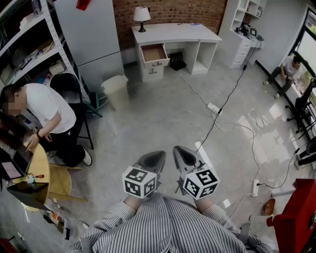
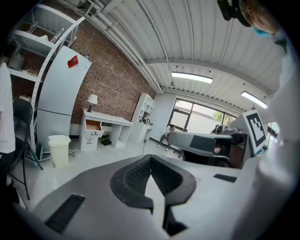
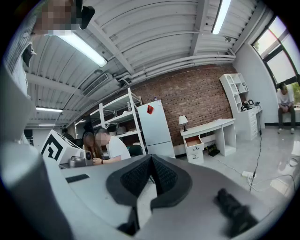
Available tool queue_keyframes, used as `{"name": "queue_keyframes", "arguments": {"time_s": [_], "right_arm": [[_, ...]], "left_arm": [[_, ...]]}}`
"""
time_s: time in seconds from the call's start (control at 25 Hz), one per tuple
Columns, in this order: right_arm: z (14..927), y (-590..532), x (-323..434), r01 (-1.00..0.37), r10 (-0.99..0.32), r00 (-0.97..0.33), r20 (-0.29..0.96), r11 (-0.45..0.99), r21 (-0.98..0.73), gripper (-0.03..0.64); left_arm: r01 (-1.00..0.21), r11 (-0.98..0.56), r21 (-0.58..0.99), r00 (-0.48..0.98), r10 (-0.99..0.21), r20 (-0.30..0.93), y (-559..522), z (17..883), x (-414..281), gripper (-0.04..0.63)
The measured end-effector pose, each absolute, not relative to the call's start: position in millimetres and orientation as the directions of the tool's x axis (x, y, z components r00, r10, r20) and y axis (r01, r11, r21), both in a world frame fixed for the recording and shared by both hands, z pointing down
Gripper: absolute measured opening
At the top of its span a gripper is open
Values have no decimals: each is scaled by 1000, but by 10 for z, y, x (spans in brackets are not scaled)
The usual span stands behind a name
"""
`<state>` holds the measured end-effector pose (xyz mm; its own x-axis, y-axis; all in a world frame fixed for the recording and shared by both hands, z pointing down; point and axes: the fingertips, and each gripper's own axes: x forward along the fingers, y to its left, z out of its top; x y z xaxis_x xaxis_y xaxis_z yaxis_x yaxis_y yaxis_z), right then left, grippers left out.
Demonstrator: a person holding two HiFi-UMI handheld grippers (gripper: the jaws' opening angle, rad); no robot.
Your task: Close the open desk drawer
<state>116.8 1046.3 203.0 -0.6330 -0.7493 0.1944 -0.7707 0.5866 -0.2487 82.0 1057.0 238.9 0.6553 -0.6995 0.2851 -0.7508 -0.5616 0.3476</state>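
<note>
Both tongs sit close under the head camera, held just in front of the person's striped shirt [image 1: 163, 222]. The left tongs [image 1: 157, 157] and the right tongs [image 1: 180, 152] each have their jaws pressed together with nothing between them, as each gripper view shows plainly.

Nothing of the task is done yet. The top drawer [image 1: 154, 53] stands pulled out of the white desk [image 1: 173, 32] at the far brick wall, well apart from both tongs. Its wooden inside looks empty, though it is too far off to be sure. A lower drawer [image 1: 153, 72] beneath it is shut.

On the desk stands a table lamp [image 1: 141, 15]. A pale bin [image 1: 116, 90] stands to the left of the desk, and a power strip [image 1: 214, 107] lies with its cable on the floor between. By my reading the whole job is left: cross the floor, meet the drawer front and push it home
</note>
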Motion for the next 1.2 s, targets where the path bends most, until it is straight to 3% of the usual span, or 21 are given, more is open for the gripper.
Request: {"name": "queue_keyframes", "arguments": {"time_s": [0.6,0.88,1.2], "right_arm": [[2127,10438,1150,-769,-742,-637,207,591,-245,17],[2185,10406,1202,-772,-745,-630,220,571,-279,17],[2405,10402,1423,-770,-721,-635,277,564,-297,17]], "left_arm": [[-763,-558,326,641,-716,277,10514,2394,777,12],[-671,-644,366,734,-644,213,10512,2323,910,12],[-746,-534,398,655,-698,290,10537,2596,990,12]]}}
